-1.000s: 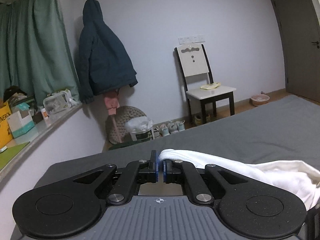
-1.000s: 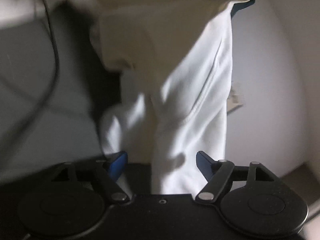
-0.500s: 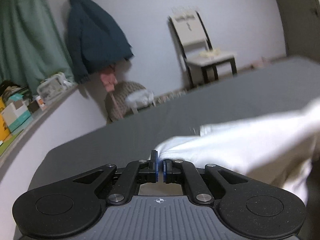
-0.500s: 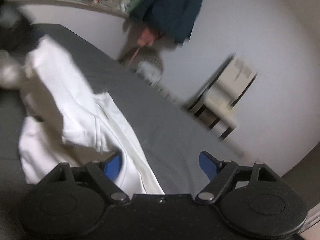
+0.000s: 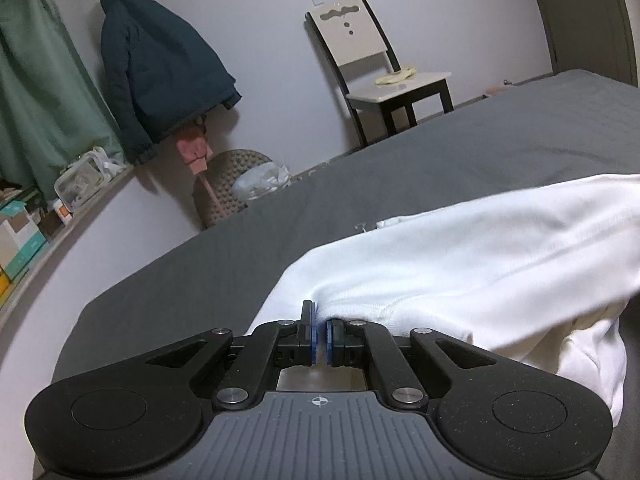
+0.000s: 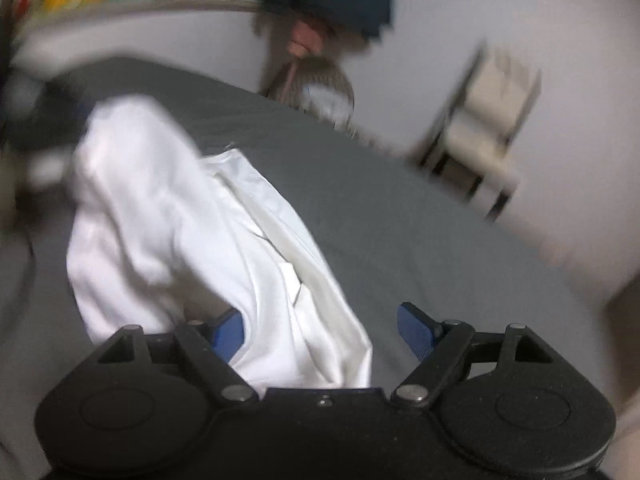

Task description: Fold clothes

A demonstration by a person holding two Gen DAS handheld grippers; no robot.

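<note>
On the bed: a white garment [image 5: 480, 248] lies bunched and partly lifted over the grey bedcover [image 5: 460, 148], stretching from the left gripper away to the right.
Left gripper [image 5: 319, 334]: its blue-padded jaws are pressed together on a hemmed edge of the white garment, and the cloth rises straight off the fingertips.
Right gripper [image 6: 320, 330]: jaws spread wide apart, gripping nothing; the garment [image 6: 192, 232] runs down between the two blue pads [image 6: 414, 330] and over the gripper body.
Garment shape: in the right wrist view a rumpled mass lies on the left, and a flatter panel with a seamed edge lies toward the bed's middle.
Sharpness: the right wrist view is blurred, so finer folds cannot be told.
Room behind: a dark hooded jacket [image 5: 160, 72] hangs on the wall, a chair [image 5: 380, 68] stands beside the bed, green curtains [image 5: 44, 96] hang at the far left, and a door [image 5: 592, 16] shows at the right.
</note>
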